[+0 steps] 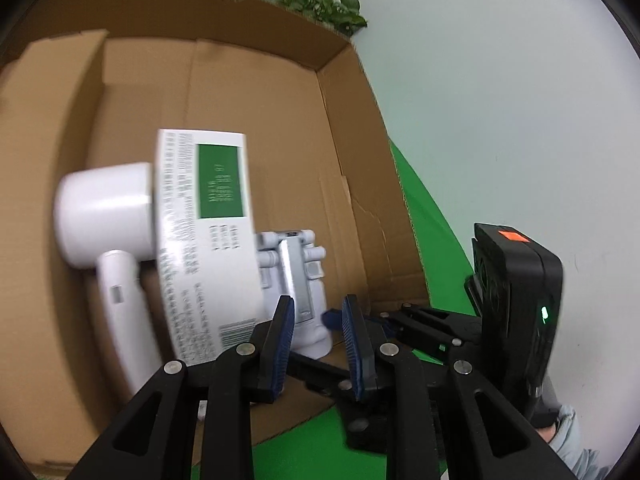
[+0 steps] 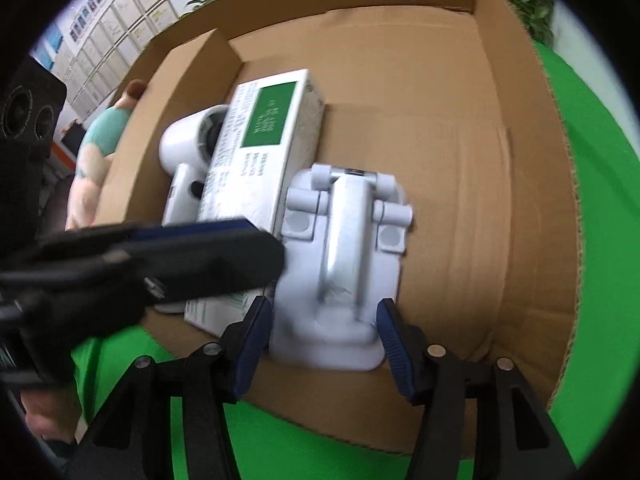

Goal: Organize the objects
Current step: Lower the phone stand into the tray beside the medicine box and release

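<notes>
Cardboard box (image 2: 460, 128) holds our three items in a row — hair dryer (image 2: 188, 148), white carton (image 2: 256, 148), moulded white stand (image 2: 344, 264). Our right gripper (image 2: 324, 344) pinches the stand's base; our left gripper (image 1: 318, 344) has its fingers together, empty. Risk — releasing now could tip the stand against the carton.

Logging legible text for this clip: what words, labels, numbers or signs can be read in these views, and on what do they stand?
None can be read.
White box: green panel with pale print, dense small print beside it and a barcode; all too small and blurred.
Wall sheets: rows of framed pages, too small.
Hair dryer, grey plastic mount, cardboard tray: no text visible.
</notes>
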Demonstrator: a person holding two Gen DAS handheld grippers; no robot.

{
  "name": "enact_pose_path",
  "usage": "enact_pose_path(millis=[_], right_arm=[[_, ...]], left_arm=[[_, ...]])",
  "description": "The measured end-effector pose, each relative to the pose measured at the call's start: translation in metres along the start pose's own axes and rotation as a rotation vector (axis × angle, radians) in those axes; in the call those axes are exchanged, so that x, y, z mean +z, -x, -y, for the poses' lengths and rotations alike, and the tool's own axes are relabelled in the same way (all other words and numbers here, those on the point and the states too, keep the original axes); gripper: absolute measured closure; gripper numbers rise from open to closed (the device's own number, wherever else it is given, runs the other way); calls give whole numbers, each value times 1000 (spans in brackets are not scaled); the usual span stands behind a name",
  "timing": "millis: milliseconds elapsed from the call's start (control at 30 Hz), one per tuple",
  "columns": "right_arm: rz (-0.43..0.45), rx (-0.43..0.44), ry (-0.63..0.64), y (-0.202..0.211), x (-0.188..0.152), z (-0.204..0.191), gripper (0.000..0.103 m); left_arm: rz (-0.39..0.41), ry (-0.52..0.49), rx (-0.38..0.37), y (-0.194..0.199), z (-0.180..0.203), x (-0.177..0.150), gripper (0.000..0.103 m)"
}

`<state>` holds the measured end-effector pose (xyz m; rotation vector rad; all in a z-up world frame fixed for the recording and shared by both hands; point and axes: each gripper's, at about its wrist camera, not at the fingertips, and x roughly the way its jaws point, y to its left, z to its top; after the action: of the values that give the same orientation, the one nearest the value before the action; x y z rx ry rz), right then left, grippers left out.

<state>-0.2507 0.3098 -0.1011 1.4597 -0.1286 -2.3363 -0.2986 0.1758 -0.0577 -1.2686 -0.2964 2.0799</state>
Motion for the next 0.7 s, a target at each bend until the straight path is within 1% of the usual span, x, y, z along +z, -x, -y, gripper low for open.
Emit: enact_pose_path(millis=[133,200,267,300,333,367,433,467,533,633,700], right_arm=[[60,0,-48,12,0,13,47],[78,-10,-78,14,-1,21,47],[75,-35,-68,10,-2,24,52],[70,-44,-62,6,-3,23,53],[68,-49,-59,2,-4,19,55],[70,-60,-48,-2,-6,16,60],[87,-105,-27,-1,-10,9,63],[94,-107,-24,5,-3,3,67],[100,-108,-26,4,2,-3,68],[96,-157,11,2,5,-9,69],[93,-191,43,2,4,-12,74]], left_arm=[[32,-18,39,25,-2,-14,82],[54,-16,49,33,-5,-9,82],[86,-23,75,46,-8,-15,82],[98,-28,89,50,-10,-17,82],[104,-31,96,50,-21,-16,82],[114,-35,108,53,-23,-16,82],[125,-42,127,57,-25,-17,82],[131,-46,135,60,-28,-19,82],[143,-50,148,69,-31,-25,82],[153,-49,157,75,-38,-32,82],[159,-51,170,81,-40,-37,82]])
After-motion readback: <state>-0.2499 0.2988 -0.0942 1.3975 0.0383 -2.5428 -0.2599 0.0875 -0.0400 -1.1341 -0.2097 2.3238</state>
